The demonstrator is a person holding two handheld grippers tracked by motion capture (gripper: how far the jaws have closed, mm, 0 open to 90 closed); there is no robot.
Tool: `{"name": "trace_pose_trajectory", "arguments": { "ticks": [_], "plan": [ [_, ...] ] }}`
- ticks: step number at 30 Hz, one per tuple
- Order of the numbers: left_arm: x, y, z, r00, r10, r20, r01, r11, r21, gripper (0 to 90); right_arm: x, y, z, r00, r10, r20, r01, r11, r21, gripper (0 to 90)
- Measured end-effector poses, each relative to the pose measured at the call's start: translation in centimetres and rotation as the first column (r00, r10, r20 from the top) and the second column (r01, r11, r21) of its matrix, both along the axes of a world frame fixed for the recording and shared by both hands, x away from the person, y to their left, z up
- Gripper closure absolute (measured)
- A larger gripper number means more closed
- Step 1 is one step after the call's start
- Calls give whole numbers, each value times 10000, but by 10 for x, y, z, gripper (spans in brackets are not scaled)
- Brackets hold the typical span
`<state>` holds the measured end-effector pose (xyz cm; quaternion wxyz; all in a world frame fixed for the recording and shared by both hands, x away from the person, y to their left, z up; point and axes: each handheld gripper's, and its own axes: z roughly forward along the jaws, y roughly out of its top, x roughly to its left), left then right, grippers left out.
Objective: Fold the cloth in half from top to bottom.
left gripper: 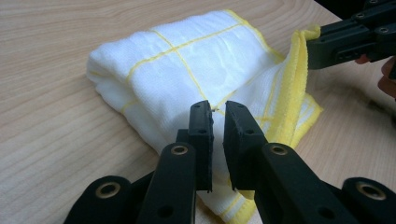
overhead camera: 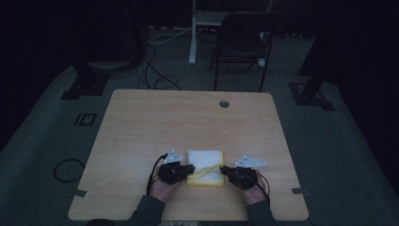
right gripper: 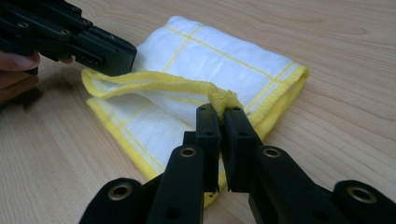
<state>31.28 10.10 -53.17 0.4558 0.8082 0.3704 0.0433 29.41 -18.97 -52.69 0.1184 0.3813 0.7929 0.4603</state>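
A folded white towel (overhead camera: 205, 160) with yellow lines and yellow hem lies near the front edge of the wooden table (overhead camera: 188, 117). My right gripper (right gripper: 220, 112) is shut on a bunched bit of the yellow hem, which runs as a raised strand across the towel (right gripper: 224, 60). In the high view the right gripper (overhead camera: 222, 169) sits at the towel's right side. My left gripper (overhead camera: 190, 168) is at the towel's left side. Its jaws (left gripper: 218, 109) stand a narrow gap apart over the towel's (left gripper: 187, 60) near corner, with no cloth seen between them.
The table has a round cable hole (overhead camera: 224, 103) toward the back right. A dark chair (overhead camera: 242, 40) and cables (overhead camera: 155, 70) are on the floor behind the table. A person's hands and sleeves come in at the front edge.
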Motion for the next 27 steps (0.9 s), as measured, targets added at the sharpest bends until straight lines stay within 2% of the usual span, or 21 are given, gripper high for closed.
{"name": "trace_pose_trajectory", "arguments": {
  "ticks": [5,8,12,16,21,27],
  "plan": [
    [-2,0,-2,10000,-31,-39,31,10000,-18,816,0,-3,0,10000,-96,12,96,9999,34,850],
    [-4,0,-6,9999,-42,-103,43,10000,71,816,1,-5,0,9998,-203,55,202,9998,94,804],
    [-5,2,-8,9998,-60,-165,62,9999,145,815,2,-13,2,9975,-672,200,666,9974,259,771],
    [-8,3,-9,9999,-59,-159,61,9998,172,813,5,-24,1,9930,-1175,78,1171,9921,440,757],
    [-13,7,-9,9999,-62,-108,64,9997,222,810,9,-30,-1,9899,-1421,-2,1420,9890,422,745],
    [-15,15,-7,9998,176,-14,-176,9996,203,791,12,-34,-2,9871,-1598,37,1596,9866,328,743]
  ]
}}
